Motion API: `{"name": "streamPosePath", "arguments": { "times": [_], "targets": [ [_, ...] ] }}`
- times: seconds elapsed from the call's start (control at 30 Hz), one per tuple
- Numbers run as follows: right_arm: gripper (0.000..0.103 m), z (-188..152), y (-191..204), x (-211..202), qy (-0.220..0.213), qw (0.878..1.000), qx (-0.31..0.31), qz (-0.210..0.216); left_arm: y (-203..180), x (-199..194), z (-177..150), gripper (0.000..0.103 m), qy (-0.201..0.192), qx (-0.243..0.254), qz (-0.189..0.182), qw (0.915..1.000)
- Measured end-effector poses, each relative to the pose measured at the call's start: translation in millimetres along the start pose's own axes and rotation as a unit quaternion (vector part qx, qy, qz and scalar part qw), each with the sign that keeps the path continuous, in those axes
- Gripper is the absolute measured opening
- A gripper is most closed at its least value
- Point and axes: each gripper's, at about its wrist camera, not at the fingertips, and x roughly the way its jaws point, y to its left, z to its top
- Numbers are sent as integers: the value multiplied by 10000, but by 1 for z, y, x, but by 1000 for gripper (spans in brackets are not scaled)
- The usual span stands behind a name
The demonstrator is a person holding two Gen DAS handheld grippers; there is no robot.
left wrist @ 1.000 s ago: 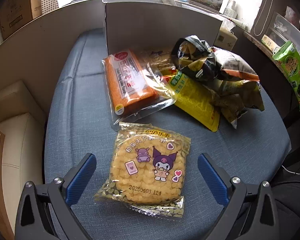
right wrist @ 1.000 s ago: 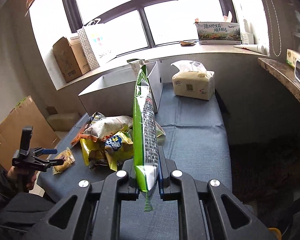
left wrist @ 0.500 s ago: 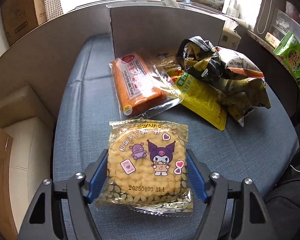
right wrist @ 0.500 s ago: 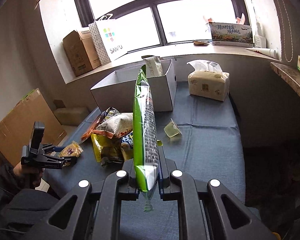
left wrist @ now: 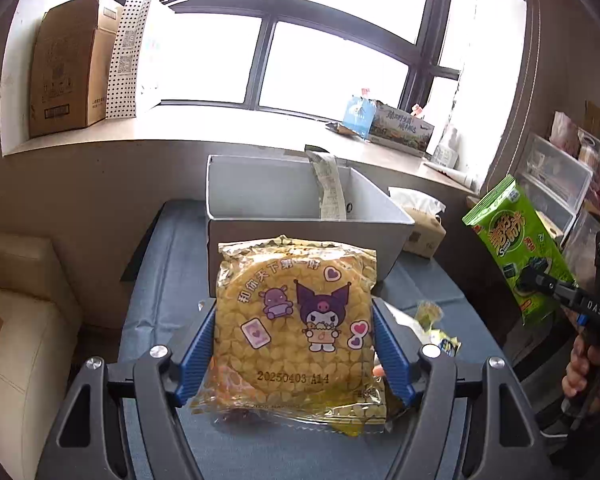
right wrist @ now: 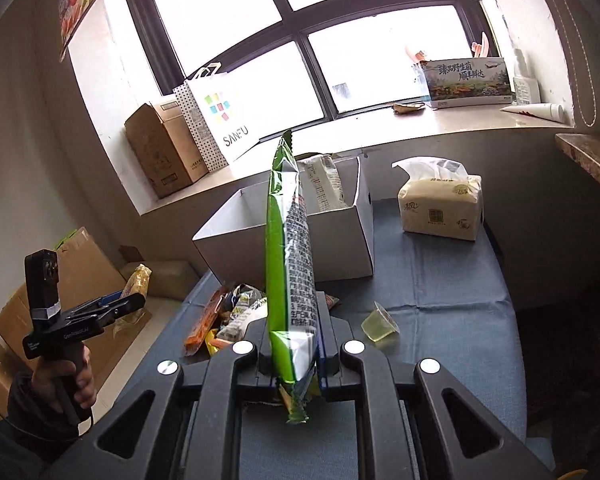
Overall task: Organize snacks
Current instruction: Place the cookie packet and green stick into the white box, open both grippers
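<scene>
While both pairs of tongs are loaded, the move ahead turns on where the white rectangular cardboard box (left wrist: 300, 216) lies from each of them. The left tongs (left wrist: 294, 344) pinch the square yellow cartoon-printed cake packet (left wrist: 294, 320) by its two side edges, the blue pads pressed in against the wrapper, with the packet standing face-on to the camera and lifted off the blue-grey cloth bench (left wrist: 164, 280). From these tongs the box sits at twelve o'clock, just beyond the packet's top edge, its near wall broadside and its open mouth facing up; a pale tall packet (left wrist: 330, 188) already stands inside toward the right wall.

The right tongs (right wrist: 290, 356) are clamped on the lower end of the long green foil snack bag (right wrist: 288, 260), which rises edge-on, its long axis running toward twelve o'clock and leaning slightly left at the top. From here the same box (right wrist: 340, 240) lies at about twelve to one o'clock, behind the bag, one corner turned toward the camera. The heap of loose snack packets (right wrist: 228, 320) lies at eleven o'clock on the bench, a small clear jelly cup (right wrist: 378, 324) at one o'clock, and a wrapped tissue pack (right wrist: 440, 208) at two.

By my reading the left tongs are nearer and squarer to the box, so the cake packet looks likely to drop in first.
</scene>
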Motion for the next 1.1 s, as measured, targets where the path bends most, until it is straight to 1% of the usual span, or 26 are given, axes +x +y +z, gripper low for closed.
{"name": "streamPosePath", "arguments": {
  "times": [0.13,0.17,0.27,0.33,0.4,0.43,0.5,0.6,0.67,0.7,0.73,0.77,0.8,0.83,0.9,0.97,1.03,1.1],
  "targets": [
    [14,43,14,33,-167,9997,-184,10,-1,28,52,77,-125,-181,12,9998],
    [14,55,16,44,-179,9996,-223,-18,-2,37,64,77,-153,-144,107,9997],
    [14,87,19,80,-261,9985,-343,-351,-4,67,100,77,-230,-76,446,9987],
    [14,106,16,105,-237,9978,-253,-572,-1,88,117,77,-119,-160,730,9971],
    [14,121,13,134,-129,9952,-160,-955,-4,108,130,77,-104,-9,956,9954],
    [14,126,12,146,-63,9943,-203,-1048,-4,118,135,77,-76,100,1020,9947],
    [14,135,14,169,87,9905,-271,-1344,-1,137,143,77,78,98,1086,9940],
    [14,142,16,193,281,9867,-366,-1561,4,156,149,77,127,193,1262,9917],
    [14,144,16,206,417,9831,-495,-1711,10,169,151,78,300,178,1241,9917],
    [17,144,14,212,528,9822,-472,-1742,14,174,152,87,415,121,1210,9917],
    [41,144,12,219,681,9817,-437,-1726,18,179,152,94,541,71,1263,9905],
    [84,143,11,224,770,9819,-413,-1681,20,182,149,103,615,64,1331,9892],
    [100,141,11,225,786,9819,-407,-1673,21,182,148,103,612,86,1373,9886],
    [103,140,12,224,723,9819,-450,-1692,21,180,146,103,600,109,1363,9888],
    [103,135,15,222,685,9812,-519,-1726,21,178,142,103,637,151,1274,9897],
    [103,132,16,222,749,9814,-521,-1691,21,173,138,103,638,178,1279,9896],
    [103,131,17,218,682,9824,-504,-1667,21,166,135,103,628,173,1189,9908],
    [103,130,18,212,646,9847,-492,-1540,18,153,131,103,544,229,1149,9916]
  ]
}}
